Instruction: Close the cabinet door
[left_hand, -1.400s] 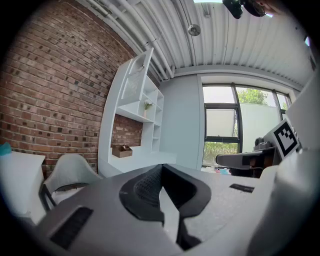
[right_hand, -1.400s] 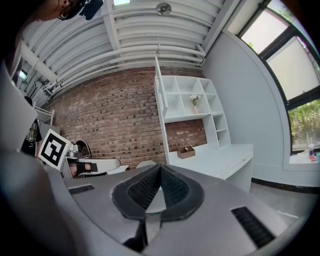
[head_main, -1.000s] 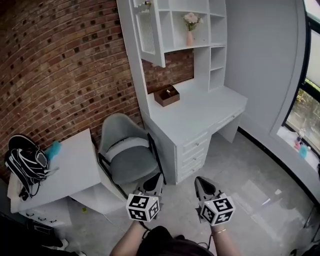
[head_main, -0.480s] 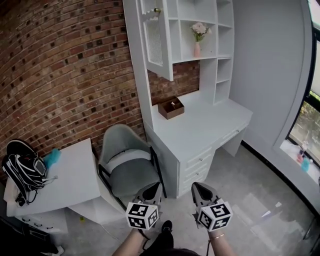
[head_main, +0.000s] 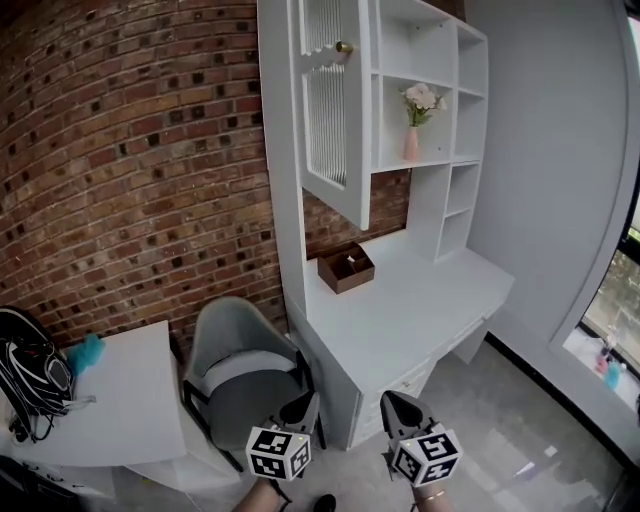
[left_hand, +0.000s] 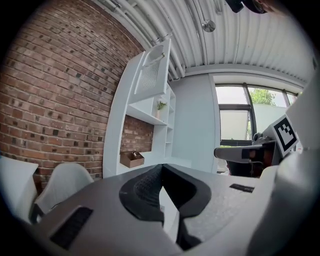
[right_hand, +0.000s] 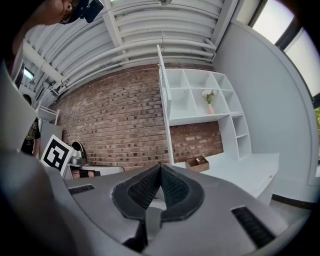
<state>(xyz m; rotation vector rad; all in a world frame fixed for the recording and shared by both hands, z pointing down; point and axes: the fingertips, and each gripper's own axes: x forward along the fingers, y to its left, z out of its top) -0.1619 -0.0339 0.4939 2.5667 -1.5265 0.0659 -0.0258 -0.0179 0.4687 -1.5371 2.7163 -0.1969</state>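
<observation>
The white cabinet door (head_main: 335, 110) with ribbed glass and a brass knob (head_main: 343, 47) stands swung open from the shelf unit above the desk. Both grippers are low at the head view's bottom edge, far below and short of the door. My left gripper (head_main: 305, 403) is shut with nothing in it, and so is my right gripper (head_main: 392, 402). The left gripper view shows the door (left_hand: 152, 72) high up at the left beyond the shut jaws (left_hand: 161, 167). In the right gripper view the door (right_hand: 165, 100) appears edge-on above the shut jaws (right_hand: 160, 167).
A white desk (head_main: 420, 300) with drawers stands under the shelves and carries a brown box (head_main: 346, 268). A pink vase of flowers (head_main: 412, 130) stands on a shelf. A grey chair (head_main: 240, 360) sits left of the desk, beside a white side table (head_main: 120, 400) with a black bag (head_main: 25, 375).
Both grippers have moved towards the desk and cabinet. The head view has tilted up, so the open door now looms larger and nearer.
</observation>
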